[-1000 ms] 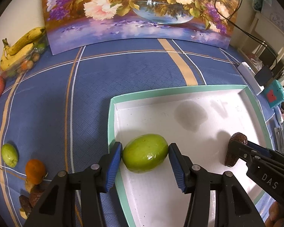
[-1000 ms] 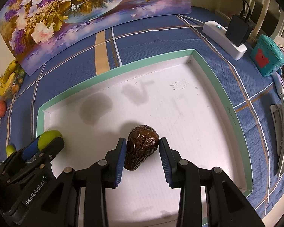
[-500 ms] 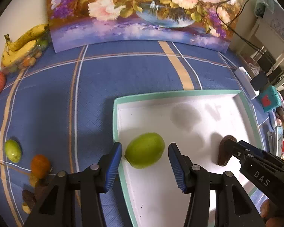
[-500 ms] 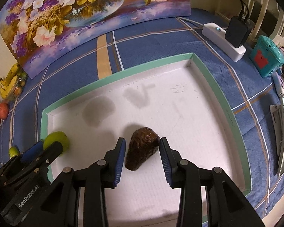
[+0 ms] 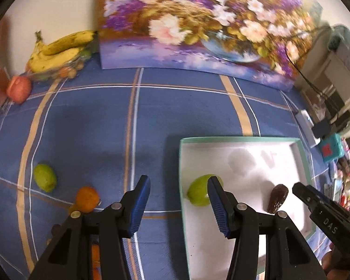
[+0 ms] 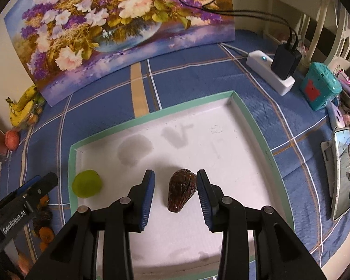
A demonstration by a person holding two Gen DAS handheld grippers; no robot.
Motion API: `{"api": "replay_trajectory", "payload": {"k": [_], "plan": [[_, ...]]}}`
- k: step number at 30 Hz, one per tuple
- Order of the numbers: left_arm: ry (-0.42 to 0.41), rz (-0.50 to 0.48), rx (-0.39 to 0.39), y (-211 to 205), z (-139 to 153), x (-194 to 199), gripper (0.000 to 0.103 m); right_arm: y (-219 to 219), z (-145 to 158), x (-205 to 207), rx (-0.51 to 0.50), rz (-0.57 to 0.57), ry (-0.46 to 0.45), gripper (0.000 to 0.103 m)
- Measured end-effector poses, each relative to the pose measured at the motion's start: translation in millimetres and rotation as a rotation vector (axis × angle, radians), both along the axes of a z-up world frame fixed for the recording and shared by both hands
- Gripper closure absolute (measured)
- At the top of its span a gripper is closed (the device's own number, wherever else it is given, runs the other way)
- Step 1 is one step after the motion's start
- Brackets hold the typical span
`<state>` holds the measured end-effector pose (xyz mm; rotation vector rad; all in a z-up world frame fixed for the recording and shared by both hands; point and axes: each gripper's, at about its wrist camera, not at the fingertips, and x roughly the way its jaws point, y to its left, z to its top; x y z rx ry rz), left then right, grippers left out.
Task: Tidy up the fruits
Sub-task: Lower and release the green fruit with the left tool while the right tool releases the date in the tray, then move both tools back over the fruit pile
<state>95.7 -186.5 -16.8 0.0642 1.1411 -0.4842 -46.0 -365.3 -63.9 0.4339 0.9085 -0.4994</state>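
Note:
A white tray with a teal rim (image 5: 235, 138) (image 6: 151, 116) lies on the blue checked cloth. A green fruit (image 5: 199, 193) (image 6: 87, 186) rests in its near left corner. A brown scaly fruit (image 6: 182, 189) (image 5: 277, 198) lies on the tray floor. My left gripper (image 5: 178, 206) (image 6: 43, 183) hovers over the tray's left rim. Its jaws are opening with nothing between them, and the green fruit shows just behind the right finger. My right gripper (image 6: 176, 193) (image 5: 301, 187) hangs open above the brown fruit, which sits between the pads without being pressed.
On the cloth left of the tray lie a second green fruit (image 5: 45, 177), an orange (image 5: 86, 198) and more small fruits. Bananas (image 5: 58, 50) and a red apple (image 5: 19, 88) sit far left. A flower painting (image 6: 119, 28) stands behind. A power strip (image 6: 269, 74), teal box (image 6: 320, 86) and phone (image 6: 341, 172) lie right.
The left gripper has risen and swung left off the green fruit, which stays in the tray, and its jaws stand wider. The right gripper has lifted slightly above the brown fruit.

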Motion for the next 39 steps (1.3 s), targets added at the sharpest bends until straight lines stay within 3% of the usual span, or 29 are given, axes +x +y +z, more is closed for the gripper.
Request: {"api": "replay_trajectory", "payload": {"k": [3, 5, 6, 9, 11, 13, 15, 17, 21, 25, 35, 39], "plan": [[0.006, 0.036, -0.005, 13, 1, 4, 0.037, 4, 2, -2, -0.007, 0.008, 0.001, 0.064], [0.007, 0.066, -0.002, 22, 1, 8, 0.028, 5, 0, -1, -0.007, 0.014, 0.013, 0.049], [0.006, 0.086, 0.007, 26, 0, 10, 0.023, 6, -2, 0, -0.005, 0.015, 0.018, 0.047], [0.012, 0.128, 0.050, 34, -5, 16, 0.023, 7, -8, 2, 0.004, 0.019, 0.043, 0.044], [0.019, 0.144, 0.070, 36, -9, 17, 0.022, 8, -10, 3, 0.000, 0.023, 0.046, 0.036], [0.023, 0.158, 0.087, 38, -13, 18, 0.016, 9, -10, 3, -0.002, 0.031, 0.045, 0.034], [0.017, 0.171, 0.097, 40, -15, 18, 0.002, 10, -11, 4, -0.003, 0.038, 0.043, 0.031], [0.006, 0.178, 0.102, 41, -15, 18, 0.002, 11, -11, 5, -0.003, 0.041, 0.040, 0.025], [-0.011, 0.179, 0.119, 41, -16, 16, 0.000, 11, -11, 4, -0.008, 0.044, 0.029, 0.025], [-0.022, 0.185, 0.120, 41, -15, 16, 0.000, 11, -10, 3, -0.014, 0.040, 0.013, 0.009], [-0.075, 0.220, 0.078, 50, -5, 12, 0.000, 14, -2, 2, -0.051, 0.060, -0.063, 0.009], [-0.121, 0.246, 0.087, 56, 2, 10, 0.000, 20, 3, -1, -0.086, 0.092, -0.148, 0.009]]}}
